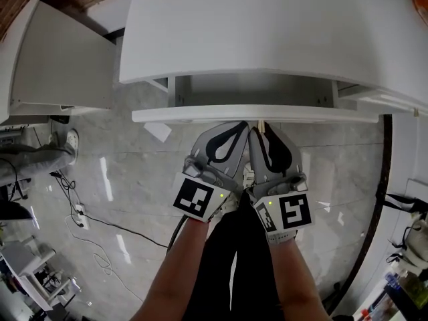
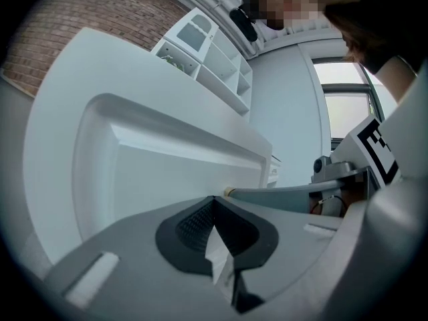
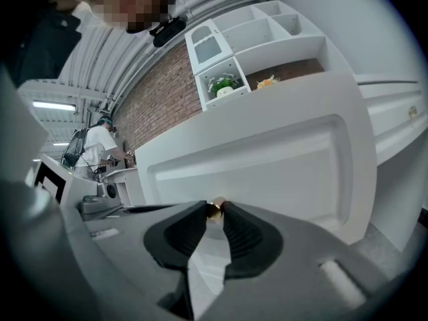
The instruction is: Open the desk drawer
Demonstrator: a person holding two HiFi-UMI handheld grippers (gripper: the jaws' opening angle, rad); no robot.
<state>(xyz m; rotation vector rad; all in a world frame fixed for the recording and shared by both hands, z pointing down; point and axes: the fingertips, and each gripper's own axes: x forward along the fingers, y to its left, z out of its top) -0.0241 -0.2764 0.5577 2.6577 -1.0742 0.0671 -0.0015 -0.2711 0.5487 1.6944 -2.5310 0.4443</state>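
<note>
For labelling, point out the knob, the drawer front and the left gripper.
knob (image 3: 215, 208): right gripper view, on its brass head.
drawer front (image 3: 267, 159): right gripper view, on the recessed panel.
left gripper (image 2: 214, 200): left gripper view, where its jaws meet.

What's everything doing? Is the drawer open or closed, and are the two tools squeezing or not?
desk drawer: partly open, slid out from under the desk top.
drawer knob: pinched between the right tool's jaws.
right tool: shut on the drawer knob.
left tool: shut, tips together, nothing in it.
</note>
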